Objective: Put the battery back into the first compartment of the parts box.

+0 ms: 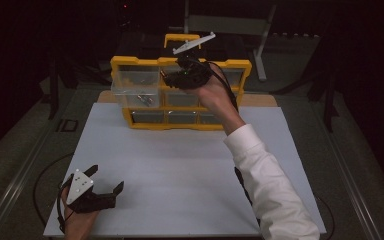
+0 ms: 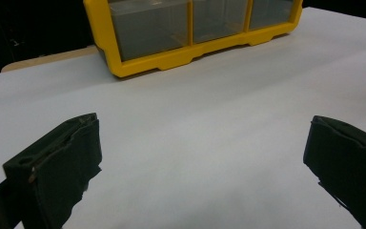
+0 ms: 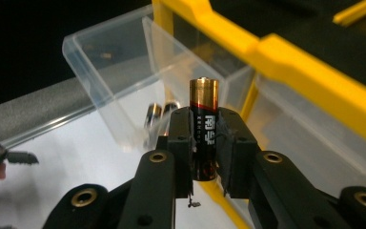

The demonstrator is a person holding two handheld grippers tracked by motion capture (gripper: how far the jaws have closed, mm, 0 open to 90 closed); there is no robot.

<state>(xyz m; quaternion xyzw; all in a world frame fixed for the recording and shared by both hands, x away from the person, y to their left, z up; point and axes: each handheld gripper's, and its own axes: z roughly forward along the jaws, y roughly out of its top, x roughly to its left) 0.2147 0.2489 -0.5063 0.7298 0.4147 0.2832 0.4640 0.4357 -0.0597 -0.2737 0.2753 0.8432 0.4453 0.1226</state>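
Now the right hand-held gripper (image 3: 204, 143) pinches an upright battery (image 3: 204, 129) (gold cap up), pulled-out clear drawer (image 3: 124, 76) just beyond-left.

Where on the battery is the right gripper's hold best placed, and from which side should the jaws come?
Grip the battery across the middle of its round body, as the right gripper does: jaws shut on its two opposite sides, both ends left free. It stands upright between the pads with the gold cap on top, so a sideways approach probably suits lowering it into the open clear drawer.
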